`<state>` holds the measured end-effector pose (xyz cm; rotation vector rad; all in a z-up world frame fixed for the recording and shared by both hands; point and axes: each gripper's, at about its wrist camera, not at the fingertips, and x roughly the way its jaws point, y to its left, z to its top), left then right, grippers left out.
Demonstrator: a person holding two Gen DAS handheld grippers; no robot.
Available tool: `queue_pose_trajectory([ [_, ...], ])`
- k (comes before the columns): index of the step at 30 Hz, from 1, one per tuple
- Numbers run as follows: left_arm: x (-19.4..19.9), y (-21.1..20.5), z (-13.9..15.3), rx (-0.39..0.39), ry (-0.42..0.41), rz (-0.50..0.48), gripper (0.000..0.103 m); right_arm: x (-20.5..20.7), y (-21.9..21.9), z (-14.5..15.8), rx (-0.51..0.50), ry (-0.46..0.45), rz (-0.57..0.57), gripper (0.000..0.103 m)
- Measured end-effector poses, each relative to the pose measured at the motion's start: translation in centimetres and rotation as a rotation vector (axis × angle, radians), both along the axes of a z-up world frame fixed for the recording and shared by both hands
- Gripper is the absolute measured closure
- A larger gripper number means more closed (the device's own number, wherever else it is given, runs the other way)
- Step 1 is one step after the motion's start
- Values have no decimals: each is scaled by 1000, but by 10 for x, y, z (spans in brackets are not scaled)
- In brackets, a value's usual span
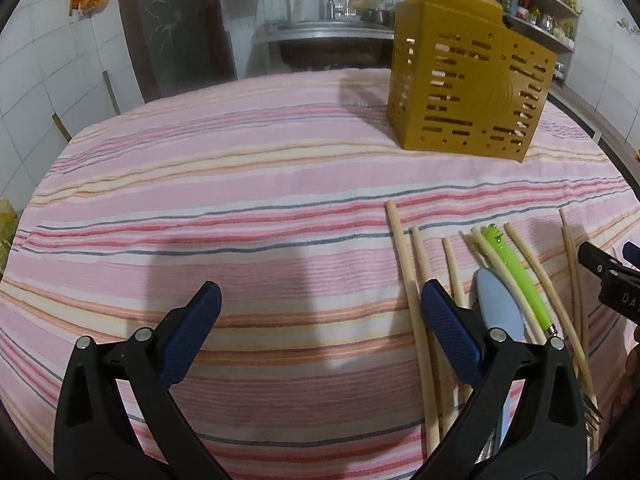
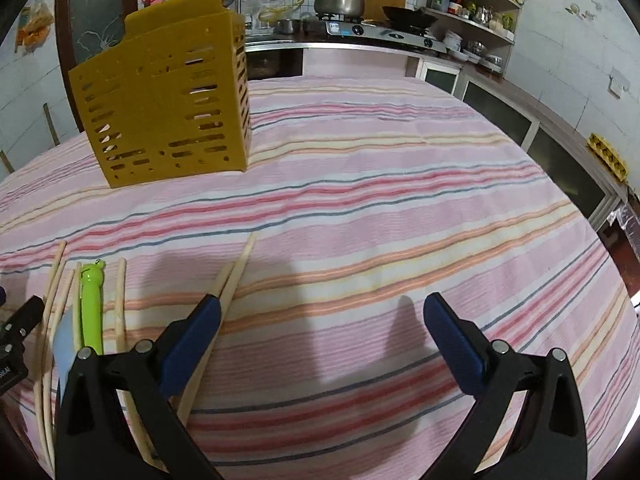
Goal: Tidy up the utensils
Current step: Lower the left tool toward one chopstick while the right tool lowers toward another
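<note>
Left tongs [image 1: 320, 304] spread wide, gripping nothing, low over the striped tablecloth [image 1: 240, 200] on the desk. Right tongs [image 2: 322, 316] likewise spread wide and empty. Wooden chopsticks [image 1: 416, 312] scattered at 3 o'clock of the left tongs, one pair [image 2: 230, 280] passing under the right tongs' left finger [image 2: 192, 344]. Green frog-topped utensil [image 1: 512, 272] and a pale blue handle [image 1: 500, 312] lying among them. Yellow slotted utensil holder [image 1: 468, 88] upright at 1 o'clock, well apart.
</note>
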<state>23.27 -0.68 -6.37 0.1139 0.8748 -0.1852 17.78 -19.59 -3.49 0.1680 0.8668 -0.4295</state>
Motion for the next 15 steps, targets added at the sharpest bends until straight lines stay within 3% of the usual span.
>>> queue_pose_trajectory([
  [8, 0, 3, -3, -6, 27, -1, 6, 6, 11, -3, 28, 9, 6, 5],
  [10, 5, 3, -5, -16, 46, -2, 5, 5, 12, -2, 30, 6, 7, 12],
  [11, 6, 3, -7, -15, 58, -2, 5, 6, 11, -3, 40, 11, 9, 21],
  [15, 9, 0, -9, 6, 62, -1, 4, 8, 9, -6, 94, 8, 27, 33],
])
